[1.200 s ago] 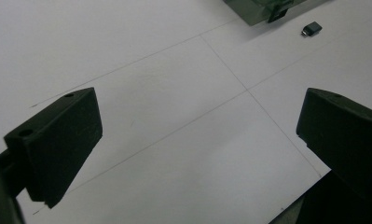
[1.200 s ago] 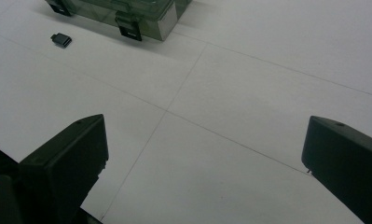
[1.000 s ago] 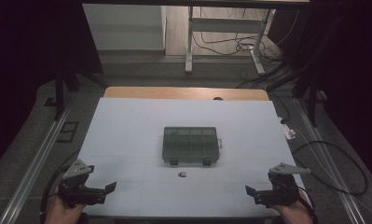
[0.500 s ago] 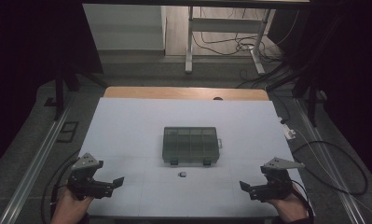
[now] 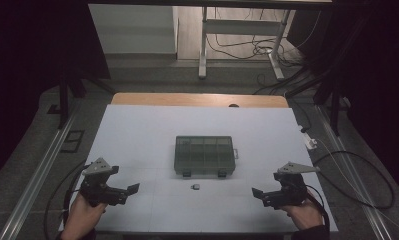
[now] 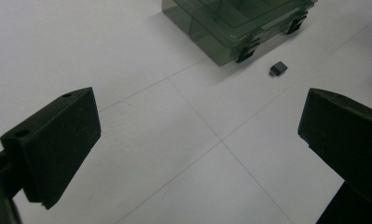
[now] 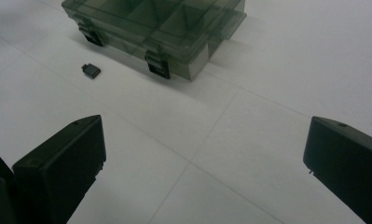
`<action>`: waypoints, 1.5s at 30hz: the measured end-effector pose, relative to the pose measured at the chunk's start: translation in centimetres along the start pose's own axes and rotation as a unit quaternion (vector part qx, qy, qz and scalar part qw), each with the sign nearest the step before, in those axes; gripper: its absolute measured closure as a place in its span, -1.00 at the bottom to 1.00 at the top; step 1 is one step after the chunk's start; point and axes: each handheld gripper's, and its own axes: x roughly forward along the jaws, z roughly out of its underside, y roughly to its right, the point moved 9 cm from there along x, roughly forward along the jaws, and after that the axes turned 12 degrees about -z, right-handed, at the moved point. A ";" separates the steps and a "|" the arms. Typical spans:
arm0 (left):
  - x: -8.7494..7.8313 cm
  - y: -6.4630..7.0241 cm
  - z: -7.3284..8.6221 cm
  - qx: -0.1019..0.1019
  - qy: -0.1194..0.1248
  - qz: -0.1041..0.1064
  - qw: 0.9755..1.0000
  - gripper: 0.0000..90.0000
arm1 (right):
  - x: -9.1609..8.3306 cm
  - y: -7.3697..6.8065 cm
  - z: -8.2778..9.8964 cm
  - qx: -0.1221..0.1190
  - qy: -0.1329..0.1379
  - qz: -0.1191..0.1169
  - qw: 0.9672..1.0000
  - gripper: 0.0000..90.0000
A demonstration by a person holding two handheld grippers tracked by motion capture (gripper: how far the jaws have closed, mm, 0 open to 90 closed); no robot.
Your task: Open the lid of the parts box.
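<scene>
A translucent dark green compartment box [image 5: 205, 155] lies shut in the middle of the white table, its two black latches facing the person. Just in front of it lies a small dark grey piece [image 5: 195, 187]. My left gripper [image 5: 132, 190] hovers low at the front left, open and empty, with the box [image 6: 235, 23] and the small piece [image 6: 278, 69] ahead of it to the right. My right gripper [image 5: 255, 193] is at the front right, open and empty, with the box [image 7: 155, 28] and the piece [image 7: 91, 70] ahead to its left.
The white table top [image 5: 137, 135] ends in a wooden strip [image 5: 197, 99] at the far edge. A white connector and cable [image 5: 311, 143] lie at the right edge. Metal rails run along both sides, and a frame with cables [image 5: 237, 45] stands beyond.
Both grippers have moved forward and inward over the front of the table, towards the box. Box and small piece have not moved.
</scene>
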 end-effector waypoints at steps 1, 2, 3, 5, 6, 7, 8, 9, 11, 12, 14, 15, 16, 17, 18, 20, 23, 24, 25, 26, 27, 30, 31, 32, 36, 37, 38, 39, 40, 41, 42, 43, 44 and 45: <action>0.3 0.1 -0.2 0.007 0.001 0.003 1.000 -1.00 | 0.1 0.0 -0.2 -0.002 0.003 -0.001 1.000 -1.00; 0.5 0.2 -0.3 0.012 0.000 0.004 1.000 -1.00 | 0.2 0.0 -0.5 -0.005 0.009 -0.003 1.000 -1.00; 0.7 0.3 -0.4 0.015 0.001 0.005 1.000 -1.00 | 0.3 0.1 -0.8 -0.009 0.013 -0.005 1.000 -1.00; 1.0 0.4 -0.6 0.018 0.003 0.006 1.000 -1.00 | 0.5 0.0 -1.0 -0.012 0.015 -0.006 1.000 -1.00; 1.2 0.4 -0.8 0.019 0.003 0.008 1.000 -1.00 | 0.7 0.0 -1.0 -0.012 0.013 -0.006 1.000 -1.00; 1.3 0.4 -0.8 0.021 0.004 0.009 1.000 -1.00 | 0.9 0.1 -1.0 -0.015 0.008 -0.006 1.000 -1.00; 1.4 0.5 -0.9 0.021 0.005 0.009 1.000 -1.00 | 1.0 0.1 -1.1 -0.015 0.007 -0.005 1.000 -1.00; 1.6 0.5 -1.0 0.024 0.004 0.010 1.000 -1.00 | 1.1 0.1 -1.1 -0.014 0.004 -0.006 1.000 -1.00; 2.0 0.7 -1.2 0.027 0.005 0.010 1.000 -1.00 | 1.5 0.0 -1.1 -0.016 -0.001 -0.007 1.000 -1.00; 2.2 0.8 -1.3 0.028 0.006 0.012 1.000 -1.00 | 1.6 0.0 -1.2 -0.017 -0.002 -0.006 1.000 -1.00; 2.5 0.9 -1.5 0.030 0.007 0.014 0.999 -1.00 | 1.9 -0.1 -1.3 -0.017 -0.003 -0.008 1.000 -1.00; 2.6 1.0 -1.6 0.031 0.007 0.016 0.999 -1.00 | 2.0 -0.1 -1.4 -0.016 -0.004 -0.007 1.000 -1.00; 2.8 1.1 -1.7 0.032 0.005 0.018 0.999 -1.00 | 2.1 0.0 -1.5 -0.017 -0.004 -0.007 1.000 -1.00; 3.1 1.2 -1.9 0.033 0.005 0.021 0.999 -1.00 | 2.2 -0.1 -1.6 -0.015 -0.003 -0.007 1.000 -1.00; 3.1 1.2 -1.9 0.033 0.005 0.021 0.999 -1.00 | 2.2 -0.1 -1.6 -0.015 -0.003 -0.007 1.000 -1.00; 3.5 1.5 -2.3 0.035 0.004 0.024 0.999 -1.00 | 2.5 -0.2 -1.8 -0.014 -0.005 -0.011 1.000 -1.00; 4.1 1.8 -2.7 0.037 0.002 0.031 0.999 -1.00 | 3.2 -0.3 -1.9 -0.010 -0.016 -0.017 1.000 -1.00; 4.2 1.9 -2.8 0.035 0.002 0.032 0.999 -1.00 | 3.4 -0.3 -2.0 -0.011 -0.016 -0.018 1.000 -1.00; 4.4 2.0 -2.8 0.034 0.001 0.034 0.999 -1.00 | 3.5 -0.3 -2.0 -0.010 -0.016 -0.020 1.000 -1.00; 4.5 2.0 -3.0 0.035 0.000 0.036 0.999 -1.00 | 3.7 -0.4 -2.1 -0.008 -0.018 -0.022 1.000 -1.00; 4.7 2.1 -3.1 0.035 0.000 0.036 0.999 -1.00 | 3.8 -0.4 -2.1 -0.008 -0.019 -0.023 1.000 -1.00; 5.2 2.2 -3.4 0.038 -0.002 0.036 0.999 -1.00 | 4.3 -0.4 -2.4 -0.008 -0.026 -0.025 0.999 -1.00; 5.2 2.2 -3.4 0.038 -0.002 0.036 0.999 -1.00 | 4.3 -0.4 -2.4 -0.008 -0.026 -0.025 0.999 -1.00; 5.6 2.3 -3.6 0.037 -0.003 0.039 0.999 -1.00 | 4.6 -0.4 -2.5 -0.011 -0.031 -0.023 0.999 -1.00; 6.2 2.4 -3.8 0.032 -0.011 0.037 0.999 -1.00 | 5.2 -0.3 -2.8 -0.018 -0.041 -0.011 0.999 -1.00; 6.2 2.4 -3.8 0.032 -0.011 0.037 0.999 -1.00 | 5.3 -0.3 -2.9 -0.018 -0.045 -0.011 0.999 -1.00; 6.5 2.5 -4.0 0.030 -0.012 0.037 0.999 -1.00 | 5.4 -0.3 -2.9 -0.016 -0.046 -0.012 0.999 -1.00; 6.6 2.5 -4.0 0.033 -0.014 0.035 0.999 -1.00 | 5.5 -0.3 -3.1 -0.015 -0.045 -0.014 0.999 -1.00; 6.7 2.6 -4.0 0.036 -0.015 0.033 0.999 -1.00 | 5.6 -0.4 -3.1 -0.010 -0.046 -0.017 0.999 -1.00; 6.7 2.6 -4.0 0.036 -0.015 0.033 0.999 -1.00 | 5.7 -0.3 -3.2 -0.011 -0.048 -0.018 0.999 -1.00; 7.0 2.7 -4.2 0.042 -0.015 0.033 0.998 -1.00 | 5.8 -0.3 -3.3 -0.009 -0.049 -0.017 0.999 -1.00; 7.2 2.8 -4.3 0.044 -0.015 0.032 0.998 -1.00 | 5.9 -0.3 -3.4 -0.011 -0.048 -0.019 0.999 -1.00; 7.3 2.8 -4.4 0.046 -0.014 0.032 0.998 -1.00 | 6.0 -0.3 -3.4 -0.011 -0.049 -0.020 0.999 -1.00; 7.3 2.8 -4.4 0.046 -0.014 0.032 0.998 -1.00 | 6.0 -0.3 -3.4 -0.011 -0.049 -0.020 0.999 -1.00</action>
